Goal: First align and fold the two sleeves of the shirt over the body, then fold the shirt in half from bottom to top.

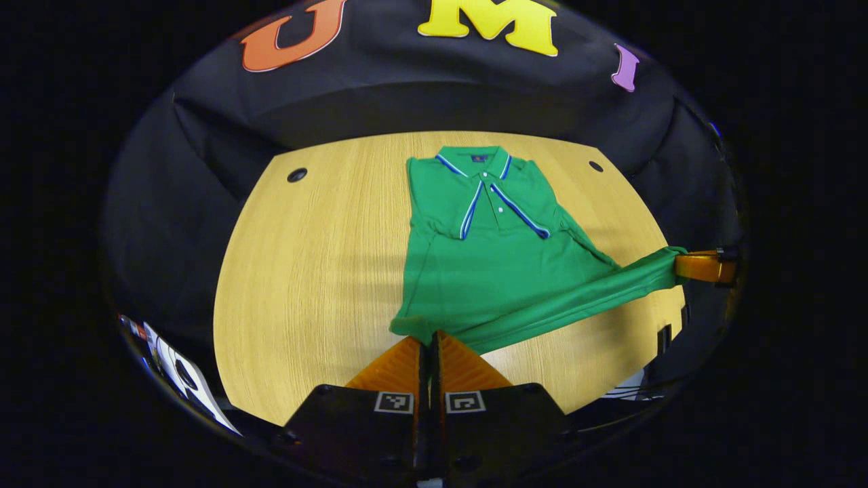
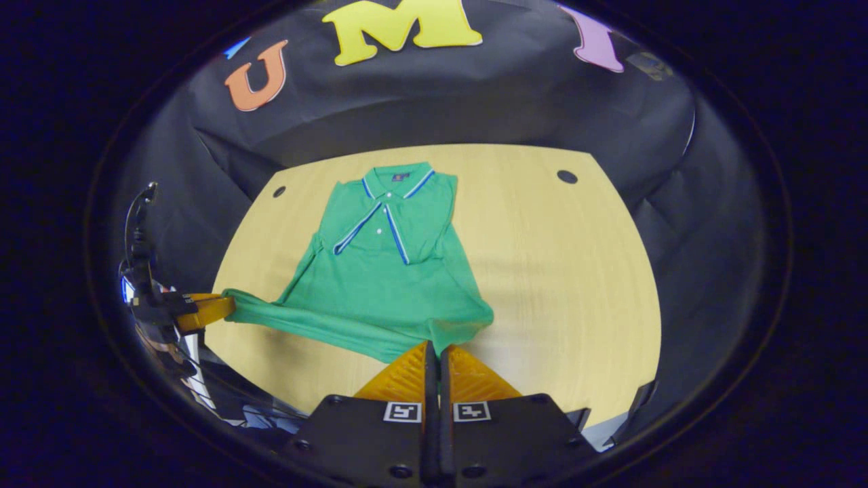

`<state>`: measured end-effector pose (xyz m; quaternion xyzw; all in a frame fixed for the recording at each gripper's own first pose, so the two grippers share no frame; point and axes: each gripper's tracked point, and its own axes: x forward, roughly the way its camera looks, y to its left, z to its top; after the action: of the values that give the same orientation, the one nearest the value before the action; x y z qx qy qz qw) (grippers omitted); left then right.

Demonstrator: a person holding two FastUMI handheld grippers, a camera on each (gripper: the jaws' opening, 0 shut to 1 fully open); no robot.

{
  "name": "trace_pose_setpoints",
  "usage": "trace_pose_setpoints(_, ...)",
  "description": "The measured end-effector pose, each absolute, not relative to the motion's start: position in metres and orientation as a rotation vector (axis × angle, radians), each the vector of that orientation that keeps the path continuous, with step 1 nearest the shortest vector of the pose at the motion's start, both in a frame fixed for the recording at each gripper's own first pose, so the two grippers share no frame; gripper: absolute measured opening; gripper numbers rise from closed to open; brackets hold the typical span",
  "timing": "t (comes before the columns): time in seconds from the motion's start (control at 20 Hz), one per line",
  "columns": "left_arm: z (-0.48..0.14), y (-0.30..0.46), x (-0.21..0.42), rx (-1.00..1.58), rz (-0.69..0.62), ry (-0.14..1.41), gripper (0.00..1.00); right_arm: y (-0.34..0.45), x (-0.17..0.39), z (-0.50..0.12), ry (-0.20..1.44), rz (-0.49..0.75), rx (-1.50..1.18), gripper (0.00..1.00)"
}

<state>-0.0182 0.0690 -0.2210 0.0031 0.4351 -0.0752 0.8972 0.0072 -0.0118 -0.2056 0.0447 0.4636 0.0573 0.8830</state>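
Shirt (image 1: 495, 264), sleeves folded; your left tool (image 1: 432, 337) and right tool (image 2: 437, 349) each clamp a hem corner. Risk: uneven lift skews the fold on the tabletop (image 1: 319, 271).

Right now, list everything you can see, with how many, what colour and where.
polo shirt: one, green with blue-and-white trim, lying collar-far on the table, sleeves folded in, bottom hem lifted at both near corners.
table: one, light wood, under the shirt.
table holes: two, dark, near the far corners.
booth cloth: one, black, behind the table.
left gripper: one, shut on the shirt's near hem corner.
right gripper: one, shut on the other hem corner.
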Motion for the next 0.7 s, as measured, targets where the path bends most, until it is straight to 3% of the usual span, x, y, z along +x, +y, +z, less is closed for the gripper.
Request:
trace_pose_setpoints(0.35,-0.183,0.066,0.06,-0.047,-0.098,0.66,0.03,-0.017,0.075,-0.196,0.836,0.097,0.129,0.02)
trace_pose_setpoints(0.7,-0.208,0.07,0.149,-0.094,-0.008,0.556,0.03,-0.013,0.166,-0.199,0.686,0.109,0.146,0.05)
